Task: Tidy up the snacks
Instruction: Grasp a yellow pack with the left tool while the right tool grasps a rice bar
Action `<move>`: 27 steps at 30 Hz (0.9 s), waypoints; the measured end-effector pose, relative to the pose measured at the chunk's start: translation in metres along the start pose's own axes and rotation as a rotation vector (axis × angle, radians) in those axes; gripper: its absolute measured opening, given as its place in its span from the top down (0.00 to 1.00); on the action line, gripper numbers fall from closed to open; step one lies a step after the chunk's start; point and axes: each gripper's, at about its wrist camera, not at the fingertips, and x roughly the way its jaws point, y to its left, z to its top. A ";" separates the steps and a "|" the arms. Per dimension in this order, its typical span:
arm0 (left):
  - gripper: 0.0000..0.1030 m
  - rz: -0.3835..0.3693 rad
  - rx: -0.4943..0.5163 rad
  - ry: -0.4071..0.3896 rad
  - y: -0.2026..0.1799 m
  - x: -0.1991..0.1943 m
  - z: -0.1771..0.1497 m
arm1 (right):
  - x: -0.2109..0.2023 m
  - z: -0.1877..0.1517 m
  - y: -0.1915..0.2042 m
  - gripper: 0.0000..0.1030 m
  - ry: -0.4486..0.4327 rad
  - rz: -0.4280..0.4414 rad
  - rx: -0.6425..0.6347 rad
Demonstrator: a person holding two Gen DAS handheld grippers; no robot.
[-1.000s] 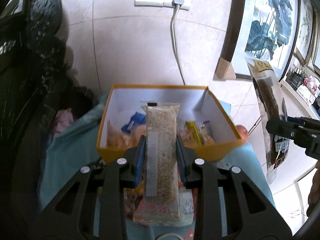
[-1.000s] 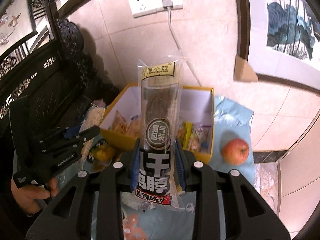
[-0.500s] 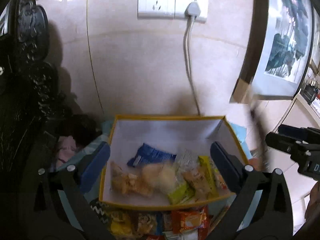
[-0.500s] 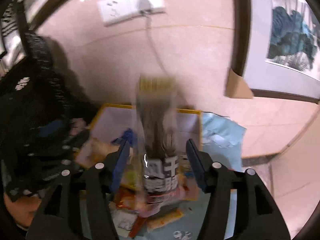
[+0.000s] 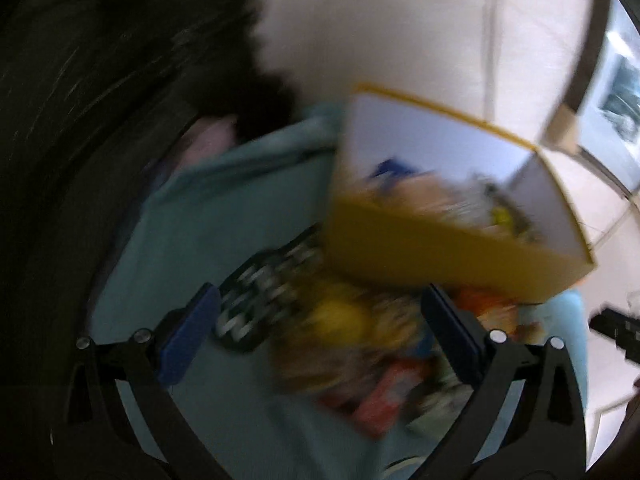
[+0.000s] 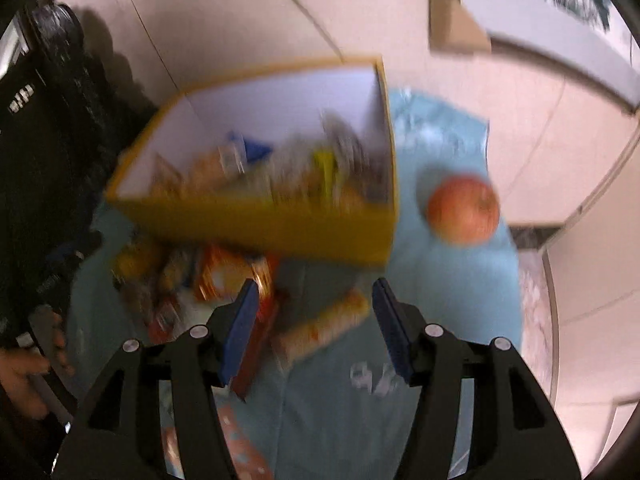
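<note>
Nearest the right wrist camera, the right gripper (image 6: pixel 312 320) hangs with its blue pads apart and nothing clamped between them, above a long cream snack bar (image 6: pixel 324 326) lying on the blue cloth (image 6: pixel 452 280). Just in front of the yellow box (image 6: pixel 280 228), on its near side, loose snack packets (image 6: pixel 224 276) lie in a blurred heap, orange and red among them. On the left wrist view the left gripper (image 5: pixel 320 332) stands spread wide and empty over the same heap, above a black-and-white patterned packet (image 5: pixel 260 300) and a yellow one (image 5: pixel 336 316). Inside the box more snacks (image 6: pixel 280 172) fill the floor, too blurred to name. Right of the box an apple (image 6: pixel 464 210) rests on the cloth. Beyond the box rises the pale tiled wall (image 6: pixel 240 12).
</note>
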 end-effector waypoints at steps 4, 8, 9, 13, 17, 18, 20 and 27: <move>0.02 0.040 -0.044 0.058 0.024 0.012 -0.020 | 0.027 -0.025 -0.006 0.42 0.081 -0.011 0.057; 0.02 0.026 0.035 0.055 0.008 0.017 -0.027 | 0.041 -0.032 -0.005 0.42 0.113 -0.019 0.073; 0.02 0.019 0.067 0.050 -0.001 0.018 -0.027 | 0.044 -0.033 -0.004 0.42 0.120 -0.020 0.074; 0.02 0.012 0.119 0.044 -0.021 0.027 -0.022 | 0.052 -0.033 -0.006 0.42 0.130 -0.021 0.103; 0.02 0.022 0.167 0.045 -0.037 0.042 -0.012 | 0.061 -0.032 -0.012 0.42 0.139 -0.017 0.158; 0.02 0.035 0.197 0.050 -0.042 0.049 -0.011 | 0.065 -0.032 -0.012 0.42 0.143 -0.012 0.172; 0.03 0.058 0.239 0.055 -0.047 0.057 -0.011 | 0.071 -0.031 -0.012 0.42 0.153 -0.007 0.191; 0.36 0.033 0.342 0.066 -0.061 0.068 -0.019 | 0.090 -0.018 0.002 0.54 0.150 -0.018 0.161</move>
